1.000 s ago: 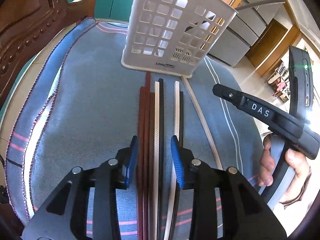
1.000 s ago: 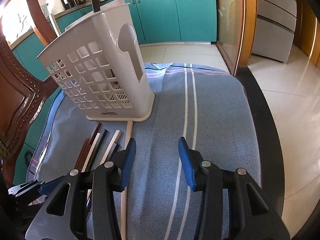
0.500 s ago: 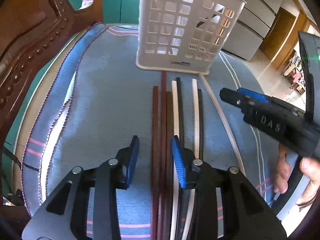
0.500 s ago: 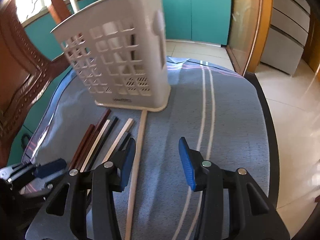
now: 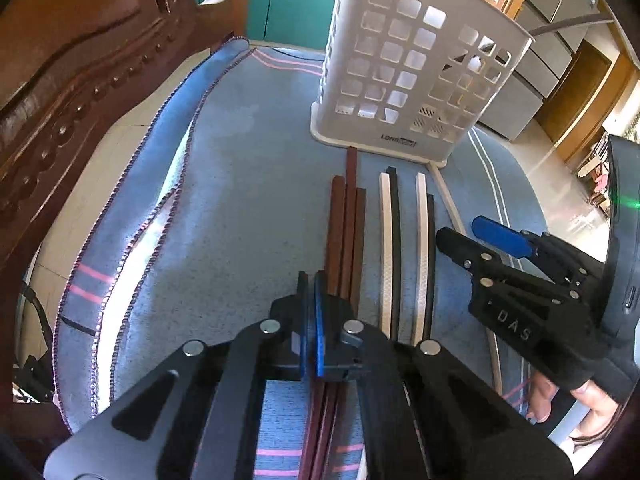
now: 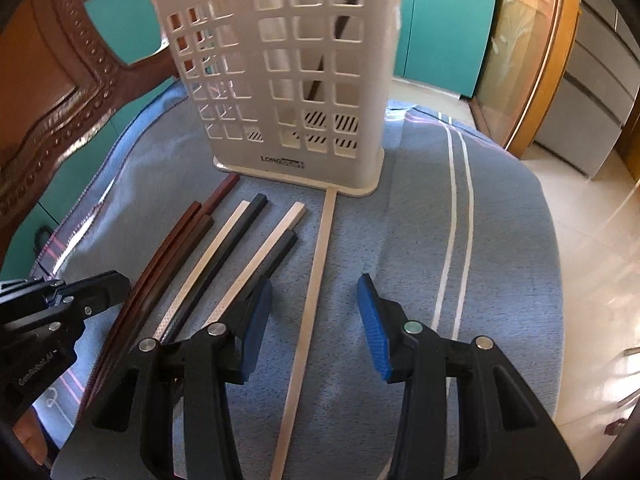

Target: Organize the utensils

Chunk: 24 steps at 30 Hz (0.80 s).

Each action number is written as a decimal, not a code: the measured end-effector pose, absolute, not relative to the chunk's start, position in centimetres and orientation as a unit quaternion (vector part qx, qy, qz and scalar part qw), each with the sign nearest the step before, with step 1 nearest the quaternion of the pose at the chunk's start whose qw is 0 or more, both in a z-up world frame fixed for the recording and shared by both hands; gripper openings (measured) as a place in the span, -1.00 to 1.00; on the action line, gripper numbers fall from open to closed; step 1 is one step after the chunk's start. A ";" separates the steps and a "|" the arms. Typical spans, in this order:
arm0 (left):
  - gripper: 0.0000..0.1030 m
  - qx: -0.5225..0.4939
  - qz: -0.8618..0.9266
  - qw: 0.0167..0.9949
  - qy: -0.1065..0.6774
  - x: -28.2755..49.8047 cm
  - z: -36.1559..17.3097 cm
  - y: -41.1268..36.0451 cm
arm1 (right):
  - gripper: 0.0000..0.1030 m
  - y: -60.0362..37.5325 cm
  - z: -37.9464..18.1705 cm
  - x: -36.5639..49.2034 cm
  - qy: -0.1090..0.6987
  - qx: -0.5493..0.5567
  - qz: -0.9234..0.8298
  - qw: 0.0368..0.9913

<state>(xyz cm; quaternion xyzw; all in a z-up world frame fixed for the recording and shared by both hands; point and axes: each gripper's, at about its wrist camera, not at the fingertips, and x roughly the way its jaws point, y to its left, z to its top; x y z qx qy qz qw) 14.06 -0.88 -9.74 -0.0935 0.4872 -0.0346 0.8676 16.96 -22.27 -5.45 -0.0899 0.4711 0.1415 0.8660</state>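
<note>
My left gripper [image 5: 310, 280] is clamped on the leftmost slim brown chopstick [image 5: 335, 236]; my right gripper [image 6: 314, 312] is closing astride a pale chopstick [image 6: 316, 276].

white plastic basket [image 6: 280, 80], matt woven cloth [image 6: 400, 260]

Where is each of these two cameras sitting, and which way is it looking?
Left wrist view: on the left gripper, looking down along its shut fingers at the brown chopsticks; the person's right hand shows.
Right wrist view: on the right gripper, looking down past closing fingers at the pale chopstick between them, untouched.
Both share the white basket, the chopstick row and the blue cloth.
</note>
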 end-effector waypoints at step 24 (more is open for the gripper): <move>-0.67 -0.083 -0.019 0.874 0.479 14.2 -9.9 -1.0 | -0.83 -25.2 -4.5 18.5 0.516 -0.054 0.130 0.845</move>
